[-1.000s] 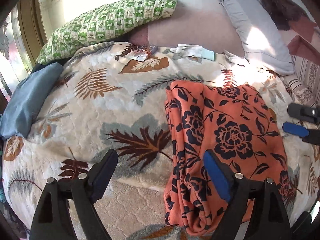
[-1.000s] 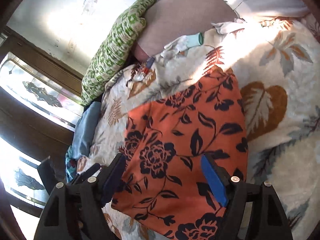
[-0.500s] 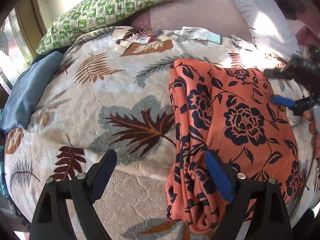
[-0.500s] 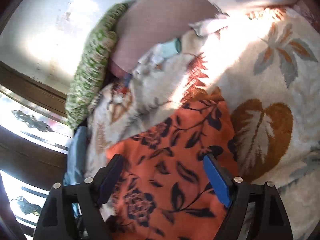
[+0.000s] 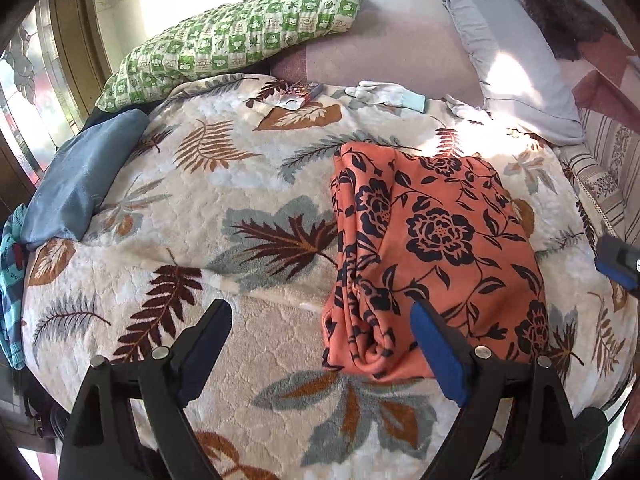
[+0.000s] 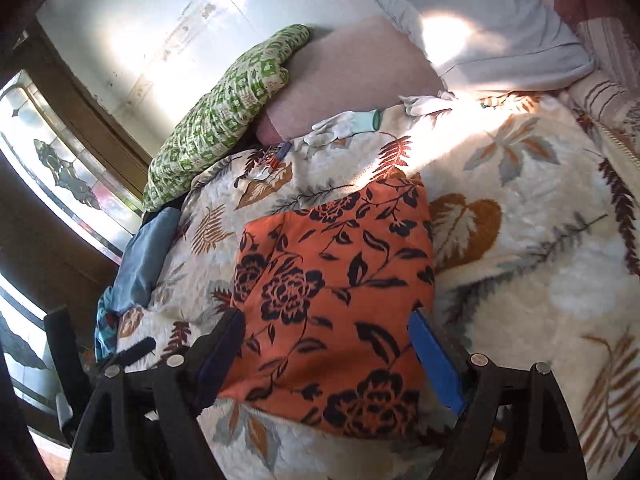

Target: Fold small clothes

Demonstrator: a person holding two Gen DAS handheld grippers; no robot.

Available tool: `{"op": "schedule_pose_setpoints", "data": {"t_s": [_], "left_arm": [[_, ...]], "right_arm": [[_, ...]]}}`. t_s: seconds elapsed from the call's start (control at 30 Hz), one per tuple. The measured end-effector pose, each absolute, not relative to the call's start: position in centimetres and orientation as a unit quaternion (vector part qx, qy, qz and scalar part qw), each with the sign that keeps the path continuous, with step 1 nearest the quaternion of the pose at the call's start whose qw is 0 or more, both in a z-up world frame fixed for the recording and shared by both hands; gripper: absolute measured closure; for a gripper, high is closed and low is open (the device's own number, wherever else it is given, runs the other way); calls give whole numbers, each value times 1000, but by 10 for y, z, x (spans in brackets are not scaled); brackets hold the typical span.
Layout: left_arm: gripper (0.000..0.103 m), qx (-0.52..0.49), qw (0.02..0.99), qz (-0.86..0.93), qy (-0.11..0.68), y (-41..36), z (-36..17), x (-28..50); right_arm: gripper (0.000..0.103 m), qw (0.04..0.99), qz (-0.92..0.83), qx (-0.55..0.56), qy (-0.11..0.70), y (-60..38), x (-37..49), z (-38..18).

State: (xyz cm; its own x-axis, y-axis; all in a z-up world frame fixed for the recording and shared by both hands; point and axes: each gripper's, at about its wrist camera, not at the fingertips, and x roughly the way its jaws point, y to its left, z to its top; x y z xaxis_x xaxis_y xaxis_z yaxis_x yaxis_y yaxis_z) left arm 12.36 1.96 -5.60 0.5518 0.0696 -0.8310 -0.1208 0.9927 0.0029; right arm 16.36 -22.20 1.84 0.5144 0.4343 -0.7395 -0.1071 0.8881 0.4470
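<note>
An orange garment with dark navy flowers (image 5: 432,240) lies folded into a long rectangle on the leaf-patterned blanket (image 5: 208,208); its left edge shows several stacked folds. My left gripper (image 5: 320,344) is open and empty, above the blanket at the garment's near end. The garment also shows in the right wrist view (image 6: 336,296). My right gripper (image 6: 328,356) is open and empty, straddling the garment's near part from above. Part of the right gripper (image 5: 618,262) shows at the right edge of the left wrist view.
A green checked pillow (image 5: 232,40), a pink pillow (image 5: 384,52) and a grey pillow (image 5: 516,68) line the far side. White gloves (image 5: 384,94) and a small packet (image 5: 300,94) lie near them. A blue cushion (image 5: 76,184) sits at left by the window.
My right gripper swung toward the garment's far end, then came back over its near part. My left gripper pulled back a little. The garment lies unchanged.
</note>
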Motion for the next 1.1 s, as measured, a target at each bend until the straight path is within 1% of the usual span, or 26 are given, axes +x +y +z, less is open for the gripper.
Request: {"op": "schedule_pose_setpoints", "data": {"t_s": [0.2, 0.27, 0.4, 0.57, 0.7, 0.73, 0.77, 0.83, 0.93, 1.1], "left_arm": [[12, -30, 882, 45, 467, 10, -50, 85], [12, -39, 884, 40, 464, 8, -49, 70], [12, -62, 894, 26, 443, 1, -47, 33], [12, -46, 903, 11, 427, -11, -41, 7], [12, -52, 915, 13, 400, -12, -26, -6], [7, -52, 918, 15, 393, -11, -22, -9], [6, -51, 920, 18, 389, -12, -19, -9], [5, -44, 922, 25, 383, -11, -15, -9], [5, -40, 922, 40, 384, -7, -14, -8], [5, -52, 913, 65, 400, 9, -16, 7]], "right_arm": [[17, 876, 92, 120, 457, -215, 73, 16], [15, 876, 68, 112, 464, -213, 50, 8], [14, 845, 47, 114, 520, -205, 20, -26], [14, 825, 32, 90, 557, -196, 8, -50], [14, 849, 14, 48, 526, -189, 10, -29], [14, 856, -1, 33, 517, -186, 11, -22], [14, 860, -14, 20, 510, -183, 12, -16], [14, 860, -16, -8, 510, -177, 16, -9], [14, 870, -19, -34, 491, -171, 12, 0], [14, 886, -19, -32, 463, -178, 10, 20]]}}
